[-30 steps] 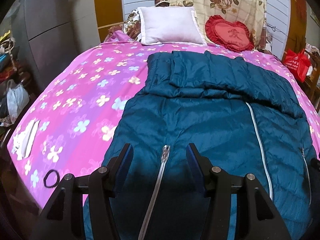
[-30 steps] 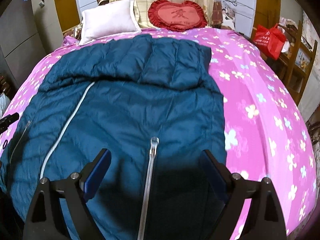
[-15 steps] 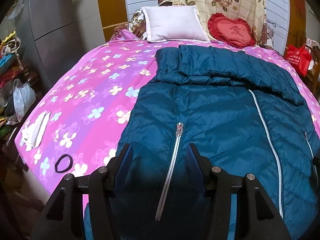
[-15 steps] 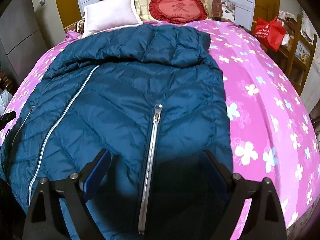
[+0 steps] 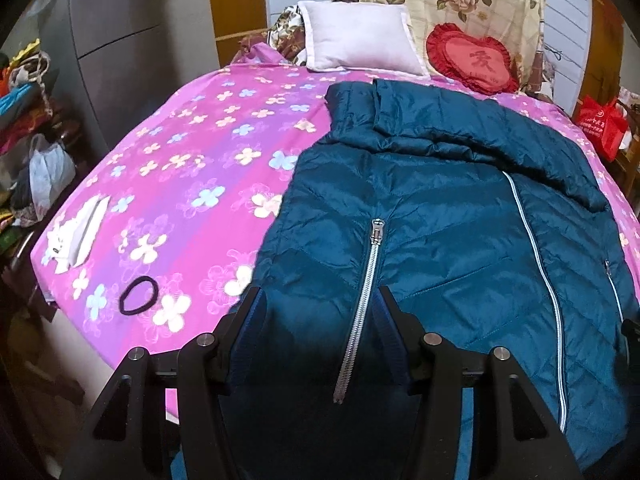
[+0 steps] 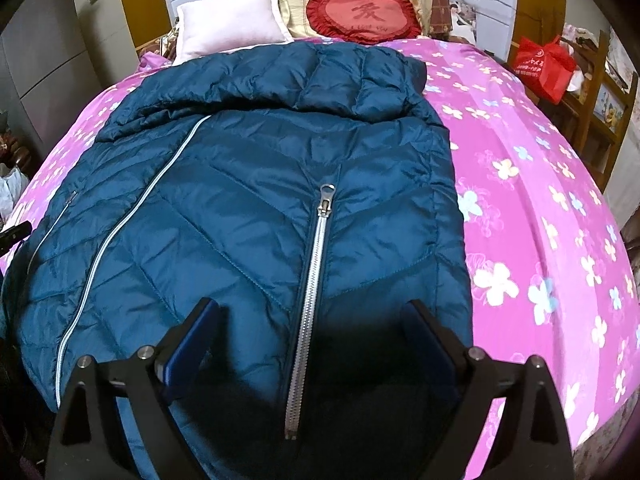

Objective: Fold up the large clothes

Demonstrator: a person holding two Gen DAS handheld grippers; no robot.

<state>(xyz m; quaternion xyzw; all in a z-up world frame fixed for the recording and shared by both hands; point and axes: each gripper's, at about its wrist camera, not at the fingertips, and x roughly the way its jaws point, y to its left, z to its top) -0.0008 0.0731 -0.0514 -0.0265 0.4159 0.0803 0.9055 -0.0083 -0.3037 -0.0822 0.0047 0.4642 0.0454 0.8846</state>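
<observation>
- Jacket [image 5: 460, 240], dark teal and quilted, spread flat on pink flowered bedsheet [image 5: 192, 168], front side up, hood end toward the pillows.
- Silver pocket zipper [image 5: 362, 304] seen between fingers of left gripper [image 5: 318, 312]; jaws apart, nothing pinched, hovering over the hem.
- Right gripper [image 6: 312, 320] likewise open wide above the other pocket zipper [image 6: 312, 300], no cloth held.
- White pillow [image 5: 360, 42] and red heart cushion [image 5: 472, 60] at the head of the bed.
- Black hair tie [image 5: 138, 295] lying on the sheet, left of the jacket, apart from it.
- Red bag [image 6: 542, 66] beside the bed, on the right.
</observation>
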